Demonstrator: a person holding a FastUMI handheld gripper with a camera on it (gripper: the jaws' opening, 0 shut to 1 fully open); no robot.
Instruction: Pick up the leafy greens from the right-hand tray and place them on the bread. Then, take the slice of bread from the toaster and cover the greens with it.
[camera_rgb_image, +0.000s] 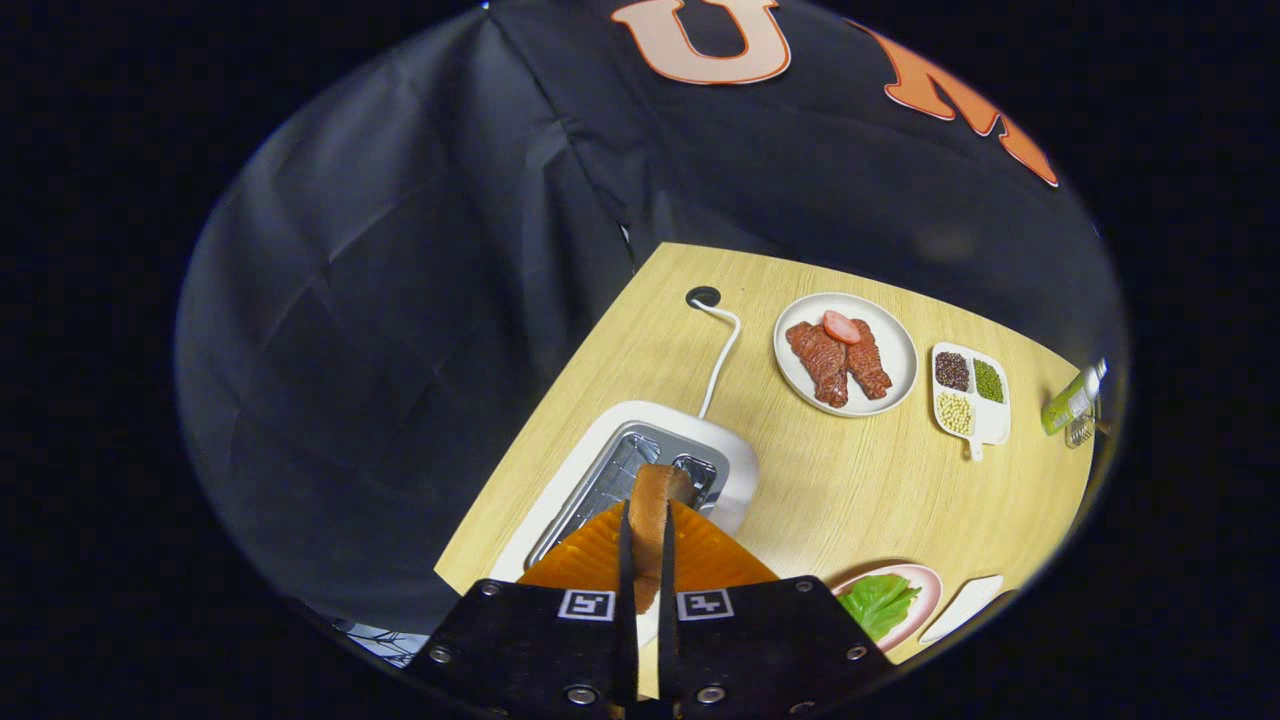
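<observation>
Tool (648, 540) pinches crusty bread slice (652, 510) — seemingly.

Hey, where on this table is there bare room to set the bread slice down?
The gripper is shut on the bread slice above the toaster. Widest bare wood lies between the toaster, the meat plate and the greens plate. It is crowded by the bean dish and the bottle.
</observation>
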